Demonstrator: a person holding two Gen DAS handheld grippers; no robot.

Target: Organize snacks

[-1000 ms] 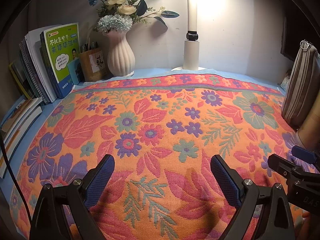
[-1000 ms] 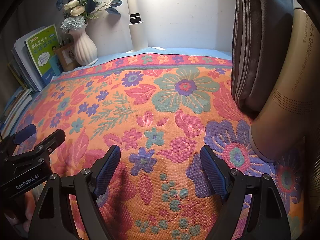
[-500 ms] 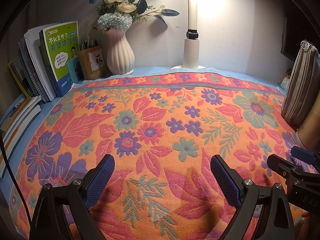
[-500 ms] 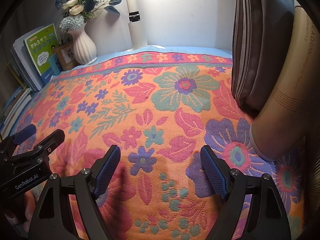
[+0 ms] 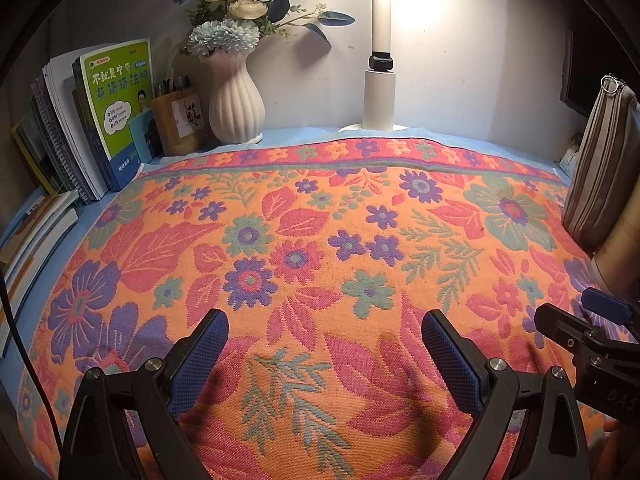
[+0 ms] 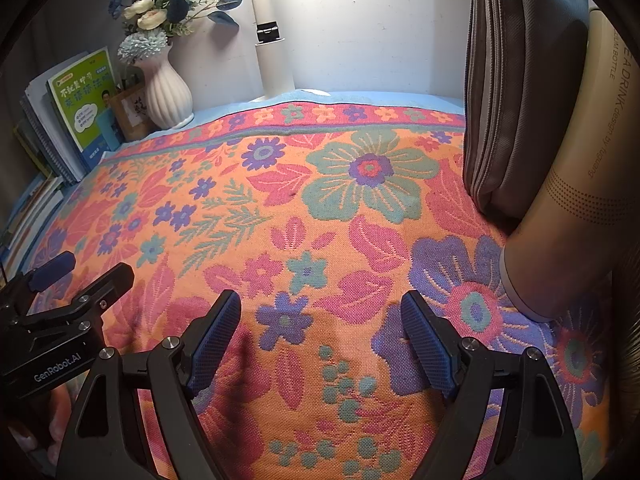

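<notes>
Left wrist view
Left gripper: jaws spread wide, nothing between them, low over the floral cloth.
Snacks: none visible in this view; where they are cannot be told.
Back edge: books at 10 o'clock, pen holder and white vase at 11, lamp post at 12.
Risk: a wide sweep toward 11 o'clock could tip the tall vase.

Right wrist view
Right gripper: jaws equally wide, holding nothing, above the same cloth.
Snacks: none visible here either.
Right side: grey pouch at 1 o'clock, beige bottle at 3, touching each other.
Risk: the bottle looks to be leaning on the pouch; a nudge could knock it over or set it rolling.
Shared risk: the two grippers sit near each other at 9 o'clock; crossing paths could make them collide.
</notes>
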